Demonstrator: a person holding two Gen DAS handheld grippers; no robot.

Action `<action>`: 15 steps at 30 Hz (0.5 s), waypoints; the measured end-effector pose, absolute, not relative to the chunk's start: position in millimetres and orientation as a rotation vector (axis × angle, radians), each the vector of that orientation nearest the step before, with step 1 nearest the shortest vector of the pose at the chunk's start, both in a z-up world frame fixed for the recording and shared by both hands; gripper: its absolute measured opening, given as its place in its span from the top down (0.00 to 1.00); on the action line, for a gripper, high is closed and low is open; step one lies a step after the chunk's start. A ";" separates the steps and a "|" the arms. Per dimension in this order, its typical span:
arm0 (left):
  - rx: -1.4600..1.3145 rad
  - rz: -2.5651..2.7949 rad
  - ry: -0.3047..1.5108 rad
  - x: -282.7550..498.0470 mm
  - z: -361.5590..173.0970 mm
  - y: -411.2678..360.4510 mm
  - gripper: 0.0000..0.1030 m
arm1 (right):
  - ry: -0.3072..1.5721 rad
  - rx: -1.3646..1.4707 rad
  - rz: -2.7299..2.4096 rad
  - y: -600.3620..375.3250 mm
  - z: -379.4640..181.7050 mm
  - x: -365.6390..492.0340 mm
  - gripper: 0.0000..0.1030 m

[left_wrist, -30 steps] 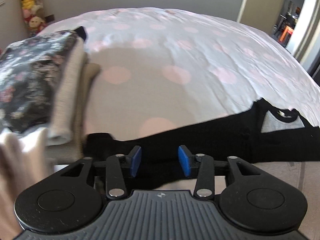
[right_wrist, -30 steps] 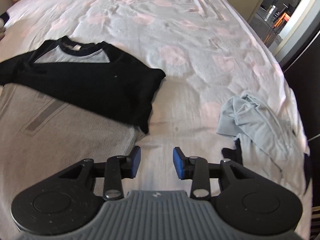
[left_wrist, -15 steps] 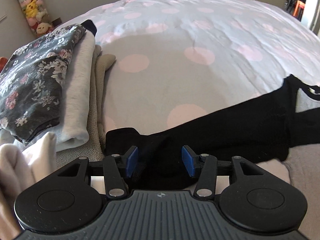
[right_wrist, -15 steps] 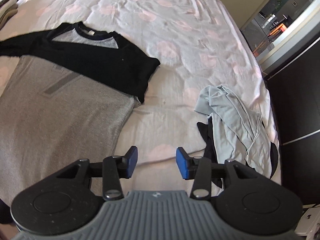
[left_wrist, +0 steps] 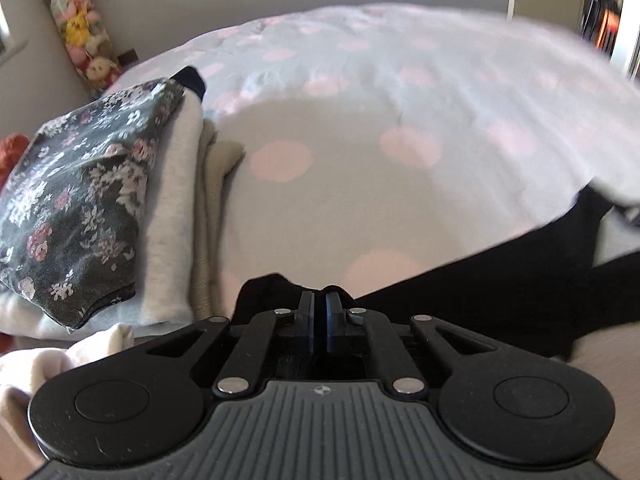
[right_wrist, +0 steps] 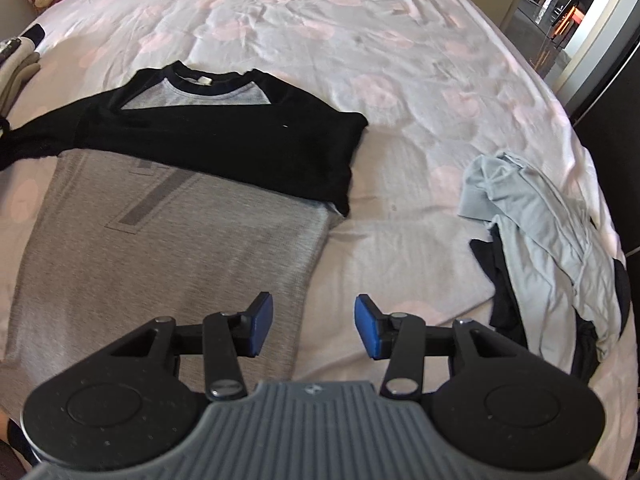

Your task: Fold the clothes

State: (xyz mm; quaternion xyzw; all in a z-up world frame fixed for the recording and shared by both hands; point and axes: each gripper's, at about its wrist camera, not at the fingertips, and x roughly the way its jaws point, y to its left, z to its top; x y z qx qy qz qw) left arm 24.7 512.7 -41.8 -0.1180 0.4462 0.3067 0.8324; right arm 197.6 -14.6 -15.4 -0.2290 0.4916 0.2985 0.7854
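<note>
Only one mark reads at all: a darker grey block figure on the chest of the grey shirt (right_wrist: 168, 240), partly covered by the black sleeve, too cut off to make out, and a small white neck label whose print is too small to read. That shirt, with black sleeves and collar, lies flat, chest up, on the bed (right_wrist: 360, 40), its right sleeve folded across the chest and its left sleeve (left_wrist: 480, 280) stretched out toward the bed's left side. The left gripper (left_wrist: 319, 320) has its blue pads pressed together on the cuff end of that left sleeve. The right gripper (right_wrist: 314, 326) hovers with pads spread wide above the shirt's lower right edge, touching nothing. One stack of folded clothes (left_wrist: 120, 200) sits just left of the held cuff, a floral piece on top, at least three paler ones under it. One loose heap (right_wrist: 552, 248), pale grey over black, lies near the bed's right edge. Bare dotted sheet spreads wide beyond the shirt's collar
</note>
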 end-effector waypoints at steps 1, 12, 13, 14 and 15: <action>-0.286 0.625 0.909 23.9 -27.7 508.8 0.97 | 1.062 -0.484 0.650 -12.9 -14.8 197.0 0.52; -0.491 0.320 0.637 66.3 51.3 427.1 0.97 | 1.012 -0.464 0.699 -6.1 1.6 188.9 0.52; -0.502 0.296 0.631 73.1 49.8 418.1 0.97 | 1.003 -0.463 0.700 -5.2 3.7 189.7 0.52; -0.514 0.271 0.625 79.9 48.4 409.2 0.97 | 0.991 -0.464 0.702 -3.7 6.3 191.1 0.53; -0.525 0.247 0.620 86.8 46.9 400.2 0.97 | 0.981 -0.463 0.701 -1.7 8.6 193.7 0.53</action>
